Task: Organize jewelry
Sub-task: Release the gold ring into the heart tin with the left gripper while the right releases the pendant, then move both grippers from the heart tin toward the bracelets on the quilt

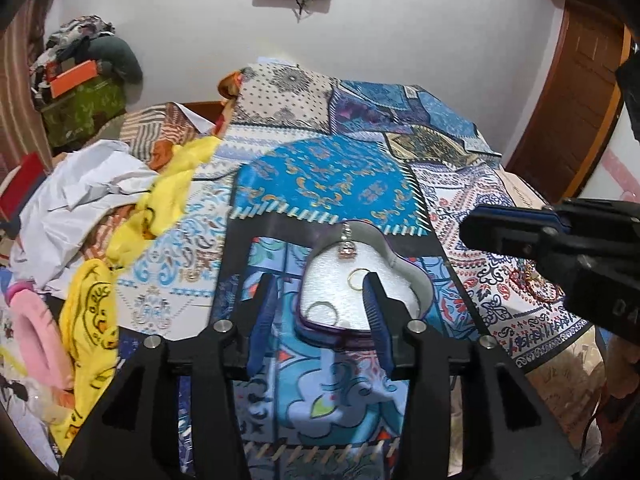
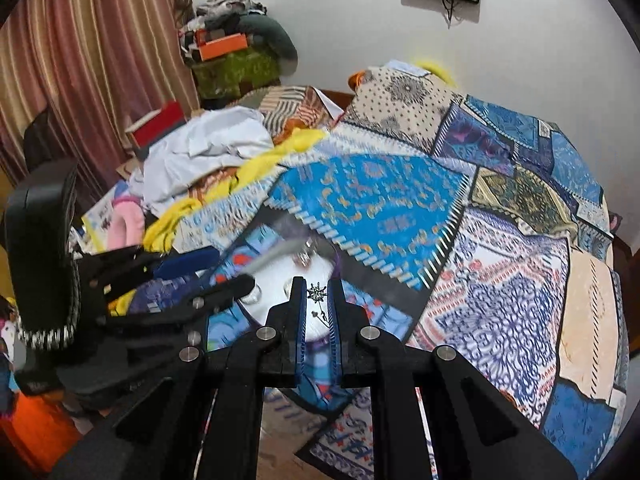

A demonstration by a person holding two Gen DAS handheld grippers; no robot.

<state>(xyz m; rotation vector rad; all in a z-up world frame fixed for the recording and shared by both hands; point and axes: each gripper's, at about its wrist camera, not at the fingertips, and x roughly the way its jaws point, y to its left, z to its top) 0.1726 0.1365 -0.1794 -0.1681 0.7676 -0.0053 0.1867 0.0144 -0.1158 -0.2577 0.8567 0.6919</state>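
Note:
A heart-shaped jewellery box (image 1: 404, 276) with a white foam lining lies open on the patchwork bedspread (image 1: 328, 180). Inside it lie a gold ring (image 1: 357, 278), a silver ring (image 1: 320, 312) and a pendant piece (image 1: 347, 246) at the far tip. My left gripper (image 1: 318, 284) is open: one finger stands over the lining, the other outside the box's left wall. My right gripper (image 2: 317, 283) hangs above the blurred box (image 2: 276, 292), shut on a small star-shaped earring (image 2: 317, 293) whose short chain dangles below. It enters the left wrist view from the right (image 1: 468, 230).
A tangle of beaded jewellery (image 1: 536, 280) lies on the bedspread under the right gripper. Crumpled white and yellow clothes (image 1: 80, 192) and a pink item (image 1: 32, 340) crowd the bed's left side. A striped curtain (image 2: 80, 60) and a wooden door (image 1: 580, 100) flank the room.

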